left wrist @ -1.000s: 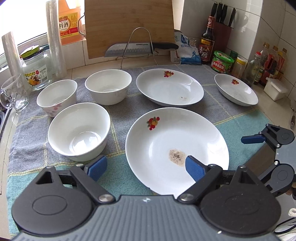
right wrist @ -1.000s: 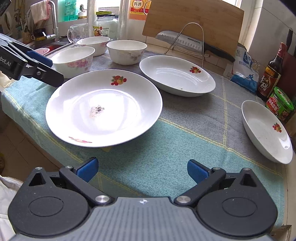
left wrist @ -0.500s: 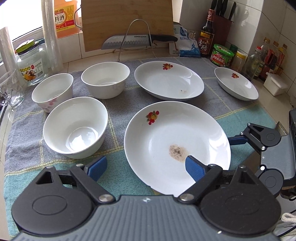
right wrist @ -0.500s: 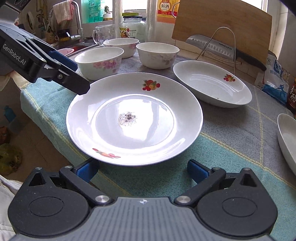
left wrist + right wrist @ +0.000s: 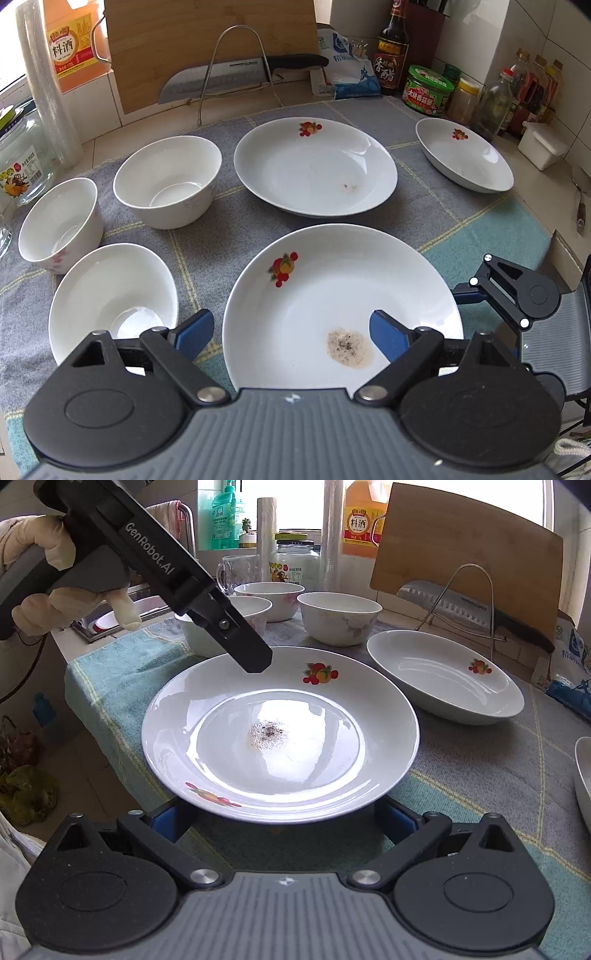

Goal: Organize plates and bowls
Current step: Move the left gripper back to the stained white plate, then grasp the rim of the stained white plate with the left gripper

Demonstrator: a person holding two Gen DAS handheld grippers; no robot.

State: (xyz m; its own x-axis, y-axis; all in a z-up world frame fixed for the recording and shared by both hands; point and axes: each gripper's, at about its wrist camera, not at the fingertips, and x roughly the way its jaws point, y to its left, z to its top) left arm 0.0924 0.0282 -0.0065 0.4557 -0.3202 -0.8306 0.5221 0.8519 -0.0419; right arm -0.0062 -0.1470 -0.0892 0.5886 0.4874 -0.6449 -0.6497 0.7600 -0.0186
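A large white plate (image 5: 343, 295) (image 5: 280, 731) with a fruit print and a dark speck stain lies on the checked cloth near the counter's front edge. My left gripper (image 5: 291, 332) hovers open over its left side, one fingertip (image 5: 255, 661) above the rim. My right gripper (image 5: 284, 821) is open at the plate's near edge, and the rim hides part of both fingers. It also shows in the left wrist view (image 5: 517, 295). Behind lie a second plate (image 5: 314, 170) (image 5: 443, 679) and a smaller plate (image 5: 465, 155). Three white bowls (image 5: 166, 181) (image 5: 59, 221) (image 5: 110, 299) stand on the left.
A cutting board (image 5: 207, 48) and a knife (image 5: 221, 77) on a wire rack stand at the back. Sauce bottles and jars (image 5: 428, 88) crowd the back right corner. A glass jar (image 5: 295, 565), a mug and a sink (image 5: 122, 613) are at the left. A gloved hand (image 5: 55, 590) holds the left gripper.
The right gripper has swung left and closed in on the large plate, whose rim now covers its fingers. The left gripper has shifted right over that plate. Both stay open.
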